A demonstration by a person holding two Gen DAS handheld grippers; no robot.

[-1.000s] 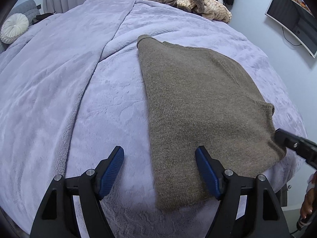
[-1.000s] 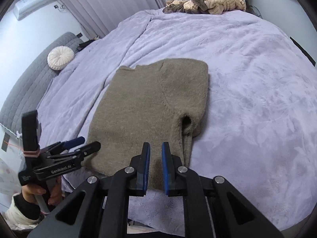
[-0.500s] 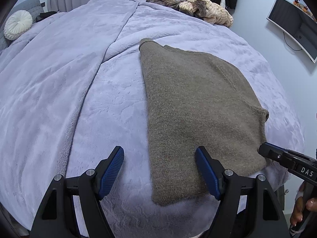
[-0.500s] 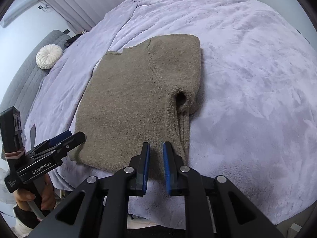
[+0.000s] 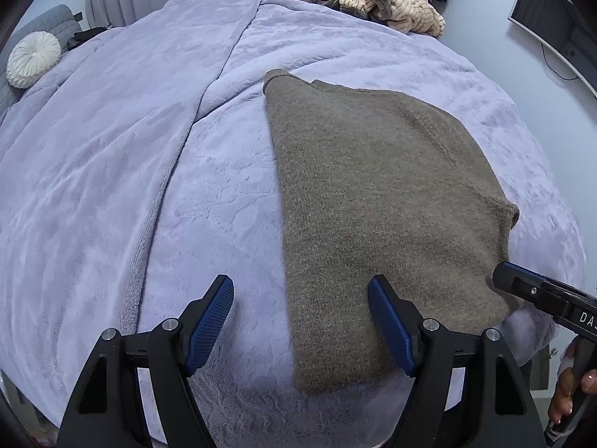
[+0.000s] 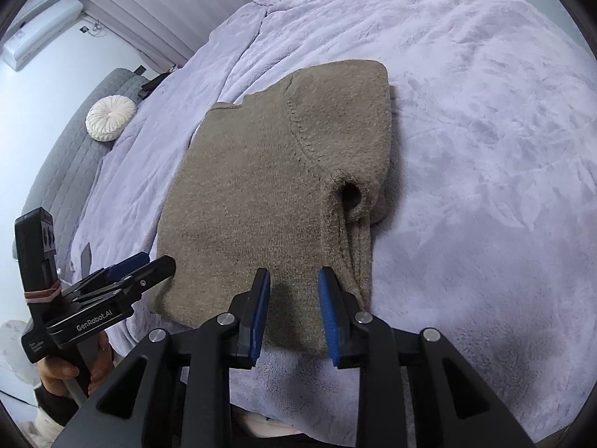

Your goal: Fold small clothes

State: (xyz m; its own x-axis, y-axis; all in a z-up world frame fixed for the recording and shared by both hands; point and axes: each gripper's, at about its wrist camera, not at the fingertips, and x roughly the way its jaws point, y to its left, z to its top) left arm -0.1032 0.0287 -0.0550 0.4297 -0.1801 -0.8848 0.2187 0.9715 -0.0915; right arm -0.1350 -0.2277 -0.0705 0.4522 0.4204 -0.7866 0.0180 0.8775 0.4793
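The left gripper (image 5: 300, 321) hovers with fingers spread wide over the near hem of the folded brown sweater (image 5: 377, 216), gripping nothing. The right gripper (image 6: 293, 308) hangs partly parted over the same hem. The sweater lies flat on the lavender blanket (image 5: 149, 149); a clothes pile (image 5: 373, 0) sits far behind

White letters on the side of the left hand-held gripper (image 6: 123, 280) in the right wrist view say "GenRobot.AI". Lower on its black handle there are more small white words, but they are too tiny to read. In the left wrist view, the right hand-held gripper (image 5: 522, 283) shows white letters "DA", and the edge cuts off the others
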